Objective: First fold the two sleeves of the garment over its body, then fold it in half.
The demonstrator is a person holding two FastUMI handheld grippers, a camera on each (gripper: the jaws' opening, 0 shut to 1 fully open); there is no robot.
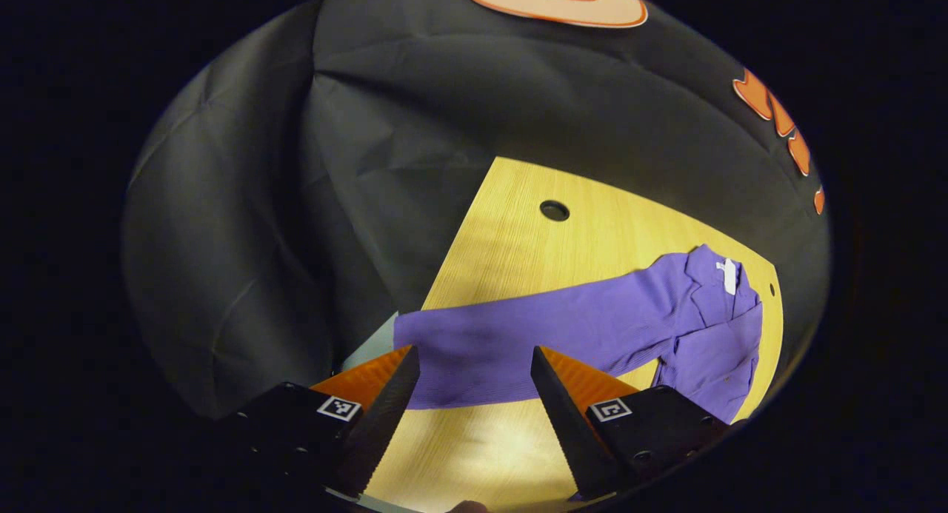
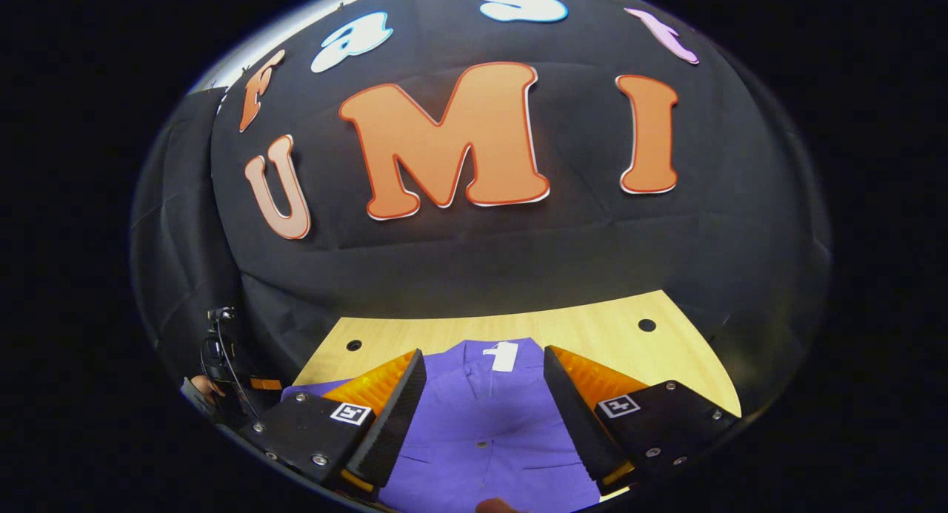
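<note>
The purple shirt [image 1: 592,328] lies flat on the wooden table [image 1: 518,239], 1 sleeve [image 1: 481,350] stretched out; soft and light, best pinched at the cuff. Left gripper [image 1: 474,372] and right gripper [image 2: 485,376] hang wide, empty.

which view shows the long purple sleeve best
The left gripper view: the sleeve lies stretched flat across the wooden table, seen nearly end to end beyond the open left gripper. The right gripper view shows mainly the garment's collar and front, with a sliver of sleeve at left.
</note>
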